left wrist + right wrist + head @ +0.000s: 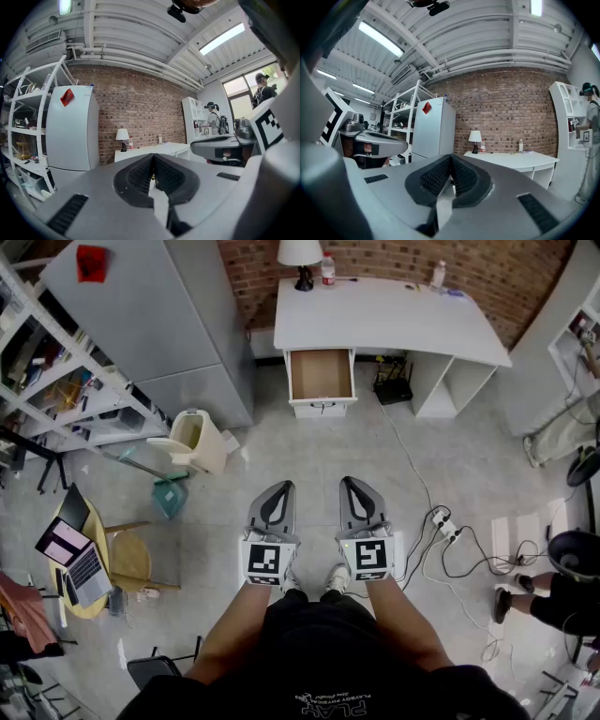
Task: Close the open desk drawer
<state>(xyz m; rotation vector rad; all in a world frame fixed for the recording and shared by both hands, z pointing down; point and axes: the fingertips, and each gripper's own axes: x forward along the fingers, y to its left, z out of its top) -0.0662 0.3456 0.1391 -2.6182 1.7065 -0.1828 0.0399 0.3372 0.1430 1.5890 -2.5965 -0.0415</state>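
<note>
Grey left gripper [279,487] and right gripper [351,484], jaws together, empty; pulled-out white desk drawer [321,376] looks rigid, free-sliding, so push its front panel [321,409].

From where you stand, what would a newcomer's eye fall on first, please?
The open drawer, pulled out empty from the white desk against the brick wall, draws the eye first. Nearer, the left gripper and right gripper sit side by side, both shut on nothing.
</note>
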